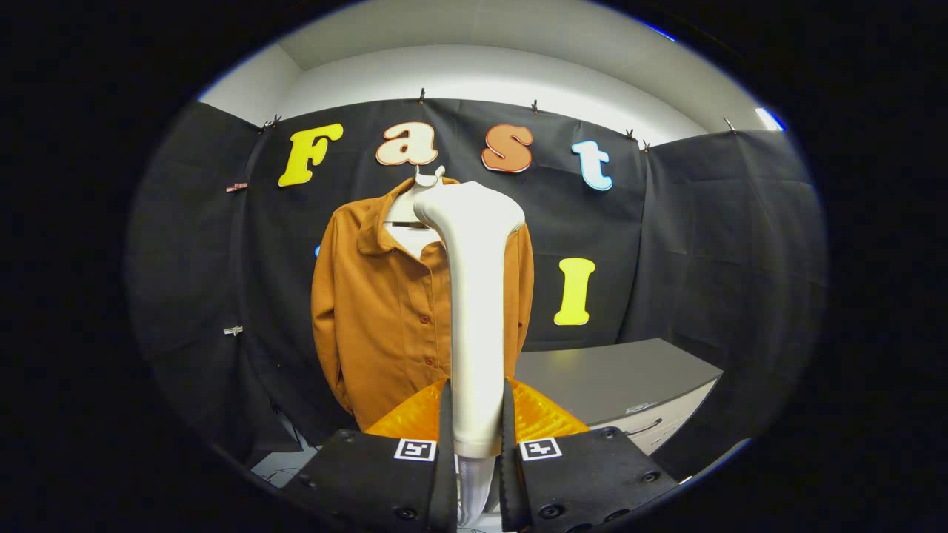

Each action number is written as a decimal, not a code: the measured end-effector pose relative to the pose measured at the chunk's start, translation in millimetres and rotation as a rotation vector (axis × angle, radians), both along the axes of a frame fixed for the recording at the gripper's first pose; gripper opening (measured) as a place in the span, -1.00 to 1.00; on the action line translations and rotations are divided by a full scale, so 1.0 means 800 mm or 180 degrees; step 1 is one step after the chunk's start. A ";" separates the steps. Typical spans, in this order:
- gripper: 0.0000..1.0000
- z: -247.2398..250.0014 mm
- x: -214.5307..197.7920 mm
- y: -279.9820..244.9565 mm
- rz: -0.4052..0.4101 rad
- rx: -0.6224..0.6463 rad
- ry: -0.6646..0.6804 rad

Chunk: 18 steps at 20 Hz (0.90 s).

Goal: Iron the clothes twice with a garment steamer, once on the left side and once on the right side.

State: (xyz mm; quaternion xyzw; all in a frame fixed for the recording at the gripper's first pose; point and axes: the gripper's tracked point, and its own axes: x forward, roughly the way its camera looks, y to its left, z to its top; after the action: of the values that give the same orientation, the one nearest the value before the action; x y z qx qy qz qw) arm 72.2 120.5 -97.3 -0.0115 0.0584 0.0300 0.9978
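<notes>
Gripper (474, 444) clenched on the garment steamer (474, 296), both fingers pressing its handle; steamer upright, head tilted left at top. Beyond it, brown shirt (385, 311) hangs on a hanger (415, 203) against the far wall. Grey cabinet (622, 377) stands far right.

- No words, brands or numbers can be read on anything here.
- The only signs are two square black-and-white coded markers on the gripper (476, 414). One marker (415, 449) sits at 9 o'clock and the other (538, 448) at 3 o'clock of the garment steamer (474, 311) handle, which the fingers clamp.
</notes>
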 end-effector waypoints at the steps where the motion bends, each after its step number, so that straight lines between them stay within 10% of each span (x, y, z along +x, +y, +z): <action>1: -0.48 0.008 -0.003 -0.002 0.0001 0.0006 -0.0028; 18: -0.48 0.059 -0.035 -0.015 0.0028 0.0091 -0.0123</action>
State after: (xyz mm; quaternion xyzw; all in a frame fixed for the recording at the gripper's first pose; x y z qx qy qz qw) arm 44.1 108.6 -49.8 0.0019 0.0386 0.0350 0.9986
